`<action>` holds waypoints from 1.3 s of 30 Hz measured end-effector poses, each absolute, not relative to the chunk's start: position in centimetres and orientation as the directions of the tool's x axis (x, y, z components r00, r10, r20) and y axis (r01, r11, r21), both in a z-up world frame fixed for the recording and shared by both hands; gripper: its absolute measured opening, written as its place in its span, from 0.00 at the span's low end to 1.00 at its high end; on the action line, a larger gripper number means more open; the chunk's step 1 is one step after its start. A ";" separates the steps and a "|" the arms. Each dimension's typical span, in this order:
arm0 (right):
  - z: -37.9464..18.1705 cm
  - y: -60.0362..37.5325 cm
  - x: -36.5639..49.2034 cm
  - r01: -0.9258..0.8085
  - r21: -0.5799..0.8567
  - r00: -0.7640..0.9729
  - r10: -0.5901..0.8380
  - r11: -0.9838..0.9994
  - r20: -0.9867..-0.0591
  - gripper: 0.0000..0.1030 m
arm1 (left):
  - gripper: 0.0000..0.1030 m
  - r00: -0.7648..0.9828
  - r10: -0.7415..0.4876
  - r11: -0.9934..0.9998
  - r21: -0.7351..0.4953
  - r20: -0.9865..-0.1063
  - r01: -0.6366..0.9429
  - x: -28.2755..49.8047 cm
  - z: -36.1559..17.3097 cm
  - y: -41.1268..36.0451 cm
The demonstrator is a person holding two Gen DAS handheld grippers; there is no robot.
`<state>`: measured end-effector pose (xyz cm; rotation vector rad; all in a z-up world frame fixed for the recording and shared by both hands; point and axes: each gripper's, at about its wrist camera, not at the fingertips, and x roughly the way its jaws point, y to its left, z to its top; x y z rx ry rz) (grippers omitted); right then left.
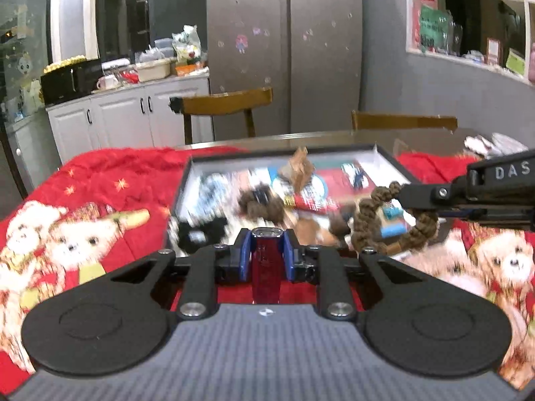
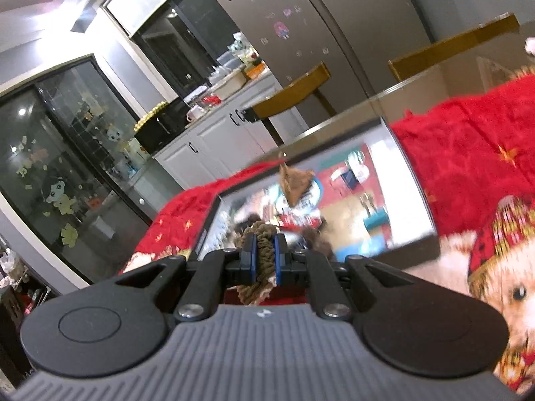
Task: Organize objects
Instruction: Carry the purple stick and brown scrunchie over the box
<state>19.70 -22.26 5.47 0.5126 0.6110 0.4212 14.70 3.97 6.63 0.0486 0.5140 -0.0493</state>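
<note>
Left claw (image 1: 266,254): clamped on a dark red block (image 1: 265,269), lower centre of frame.
Right claw (image 2: 264,255): pinched a brown braided loop (image 2: 264,257).
Tray (image 1: 187,180): mid-frame on the red blanket (image 1: 110,180), contents blurred.

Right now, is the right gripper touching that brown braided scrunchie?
Touching. The right wrist view shows the right gripper with both blue pads pressed against the brown braided scrunchie.

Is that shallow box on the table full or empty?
Partly full: the tray holds a blurred jumble of small items; its white floor shows between them.
</note>
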 end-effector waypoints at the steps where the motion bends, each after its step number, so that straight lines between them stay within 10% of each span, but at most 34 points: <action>1: 6.0 -22.1 20.1 -0.221 0.554 0.752 0.502 0.802 -0.427 0.12 | 0.24 0.875 -0.032 0.998 0.032 -0.483 0.054 15.1 7.1 4.2; 14: 6.8 -19.9 28.2 -0.180 0.524 0.793 0.438 0.833 -0.424 0.12 | 0.24 0.913 -0.023 0.999 -0.046 -0.407 0.004 24.5 10.6 6.4; 39: 0.6 -18.7 31.1 -0.085 0.426 0.749 0.340 0.901 -0.569 0.16 | 0.24 0.838 -0.030 0.997 -0.081 -0.546 -0.017 31.4 5.0 9.0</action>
